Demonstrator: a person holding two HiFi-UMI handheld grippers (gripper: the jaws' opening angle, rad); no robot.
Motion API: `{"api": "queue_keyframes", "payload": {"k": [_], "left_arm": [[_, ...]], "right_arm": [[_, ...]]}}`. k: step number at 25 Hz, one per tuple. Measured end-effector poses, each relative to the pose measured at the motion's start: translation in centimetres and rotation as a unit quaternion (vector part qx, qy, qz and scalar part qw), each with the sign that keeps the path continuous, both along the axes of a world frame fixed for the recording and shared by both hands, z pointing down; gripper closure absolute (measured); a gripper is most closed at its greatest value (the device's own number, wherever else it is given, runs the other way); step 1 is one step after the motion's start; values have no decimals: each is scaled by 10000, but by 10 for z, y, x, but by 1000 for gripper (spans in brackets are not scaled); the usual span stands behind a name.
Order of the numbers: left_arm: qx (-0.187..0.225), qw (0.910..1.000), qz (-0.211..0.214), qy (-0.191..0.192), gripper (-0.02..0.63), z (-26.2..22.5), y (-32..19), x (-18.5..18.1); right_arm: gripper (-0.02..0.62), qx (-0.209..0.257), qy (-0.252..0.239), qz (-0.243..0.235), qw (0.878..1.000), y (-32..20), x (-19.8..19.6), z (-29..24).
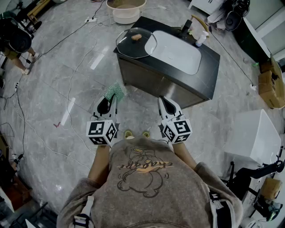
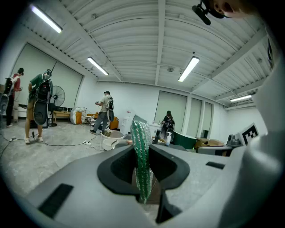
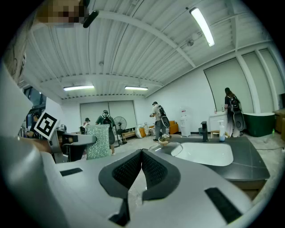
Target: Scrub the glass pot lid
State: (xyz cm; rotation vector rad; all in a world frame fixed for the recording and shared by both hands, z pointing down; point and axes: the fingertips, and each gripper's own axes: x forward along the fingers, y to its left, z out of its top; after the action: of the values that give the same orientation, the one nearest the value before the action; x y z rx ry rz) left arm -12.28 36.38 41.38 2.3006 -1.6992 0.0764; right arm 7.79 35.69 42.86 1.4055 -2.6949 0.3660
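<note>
The glass pot lid [image 1: 136, 42] with its brown knob lies on the left end of a dark counter [image 1: 209, 60], beside a white sink basin [image 1: 178, 51]. It shows small in the right gripper view as the lid [image 3: 165, 145]. My left gripper [image 1: 112, 95] is shut on a green sparkly scrubbing sponge [image 1: 115, 91], which stands upright between the jaws as the sponge [image 2: 141, 156]. My right gripper [image 1: 164, 102] is shut and holds nothing; its jaws meet in the right gripper view [image 3: 142, 152]. Both grippers hover over the floor, well short of the counter.
A soap bottle [image 1: 201, 39] and a black faucet [image 1: 185, 26] stand at the counter's far edge. A beige tub [image 1: 126, 10] sits on the floor behind it. Cables cross the marble floor at left. A white box [image 1: 254, 136] and cardboard boxes [image 1: 271, 84] are at right. Several people stand further off.
</note>
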Motion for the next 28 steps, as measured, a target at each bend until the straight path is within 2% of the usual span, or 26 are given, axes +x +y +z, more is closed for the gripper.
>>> {"api": "queue_keyframes", "payload": {"k": [8,19,28], "left_arm": [[4,10000,46,1,520,-4,-5,-18],[23,9989,467,28,519,7,-20,-27],[77,9985,542,85,518,14,-54,-29]], "right_arm": [[571,-27,-51,27,10000,-2,-13,0],[571,6,44,345,9994,-6,-23,15],[571,3,143,551,9984,-42,-17,27]]}}
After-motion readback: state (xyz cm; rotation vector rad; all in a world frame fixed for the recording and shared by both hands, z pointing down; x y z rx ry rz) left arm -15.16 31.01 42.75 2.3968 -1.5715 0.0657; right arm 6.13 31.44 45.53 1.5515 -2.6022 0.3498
